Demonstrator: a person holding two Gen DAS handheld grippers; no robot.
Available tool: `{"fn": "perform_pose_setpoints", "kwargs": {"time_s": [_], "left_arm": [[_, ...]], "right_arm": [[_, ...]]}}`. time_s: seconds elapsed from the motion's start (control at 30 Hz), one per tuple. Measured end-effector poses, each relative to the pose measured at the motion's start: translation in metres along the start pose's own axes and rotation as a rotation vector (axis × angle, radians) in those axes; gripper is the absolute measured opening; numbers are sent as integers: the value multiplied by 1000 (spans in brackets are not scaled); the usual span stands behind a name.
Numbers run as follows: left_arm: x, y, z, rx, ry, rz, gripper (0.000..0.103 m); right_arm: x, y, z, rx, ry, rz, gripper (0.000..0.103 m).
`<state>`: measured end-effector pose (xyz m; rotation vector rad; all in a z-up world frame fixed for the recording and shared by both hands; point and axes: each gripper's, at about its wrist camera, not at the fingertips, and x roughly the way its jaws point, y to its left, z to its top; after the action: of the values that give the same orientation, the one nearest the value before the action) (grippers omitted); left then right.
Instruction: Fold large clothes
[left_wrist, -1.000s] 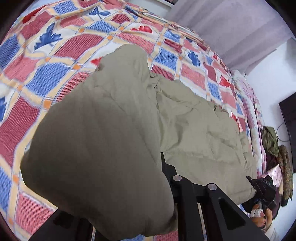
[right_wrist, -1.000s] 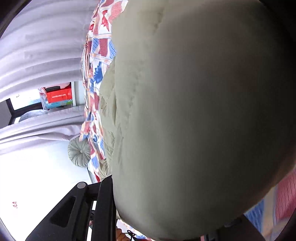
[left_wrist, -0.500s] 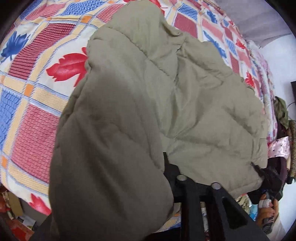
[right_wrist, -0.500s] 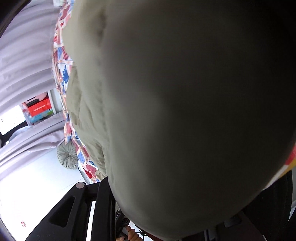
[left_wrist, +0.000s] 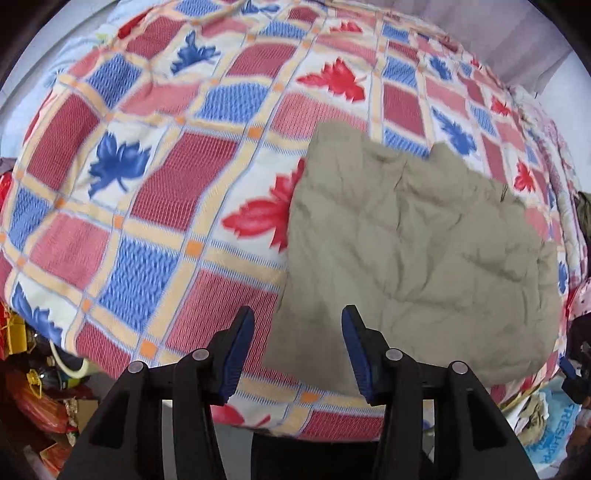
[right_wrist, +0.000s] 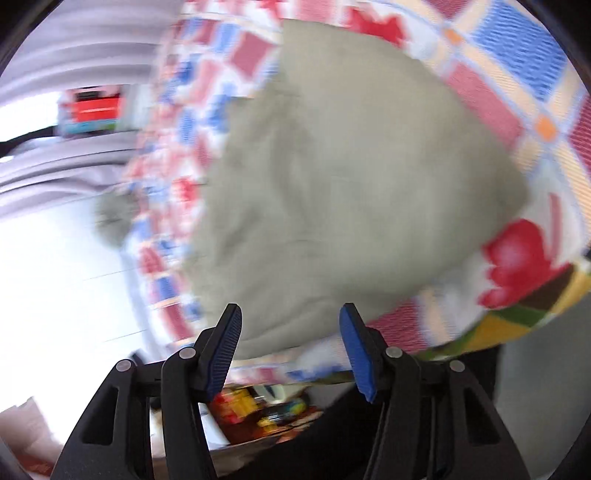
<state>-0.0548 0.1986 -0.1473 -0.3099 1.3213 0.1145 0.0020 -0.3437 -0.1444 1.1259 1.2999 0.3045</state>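
An olive-green padded garment (left_wrist: 417, 251) lies folded over on the bed with the red, blue and cream checked cover (left_wrist: 147, 192). My left gripper (left_wrist: 297, 332) is open and empty, just above the garment's near left corner. In the blurred right wrist view the same garment (right_wrist: 351, 177) lies on the bed. My right gripper (right_wrist: 290, 328) is open and empty above the garment's near edge. The other gripper (left_wrist: 572, 373) shows at the far right edge of the left wrist view.
The bed's near edge (left_wrist: 332, 424) runs just beyond my left fingers. Cluttered bags and boxes (left_wrist: 33, 387) sit on the floor at lower left. Curtains (right_wrist: 74, 44) and a red box (right_wrist: 96, 107) stand beyond the bed. Floor clutter (right_wrist: 258, 406) lies below my right gripper.
Both grippers held folds of the garment that filled the views. They have let go and drawn back, jaws now open, and the garment lies flat on the bed.
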Motion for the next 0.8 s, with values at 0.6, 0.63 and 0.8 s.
{"fn": "perform_pose_setpoints", "kwargs": {"time_s": [0.6, 0.63, 0.8], "left_arm": [[156, -182, 94, 211, -45, -134, 51], [162, -183, 100, 219, -48, -132, 51], [176, -188, 119, 255, -44, -124, 51]], "right_arm": [[156, 11, 89, -394, -32, -410, 23], [163, 6, 98, -386, -30, -407, 22], [176, -5, 128, -356, -5, -393, 11]]}}
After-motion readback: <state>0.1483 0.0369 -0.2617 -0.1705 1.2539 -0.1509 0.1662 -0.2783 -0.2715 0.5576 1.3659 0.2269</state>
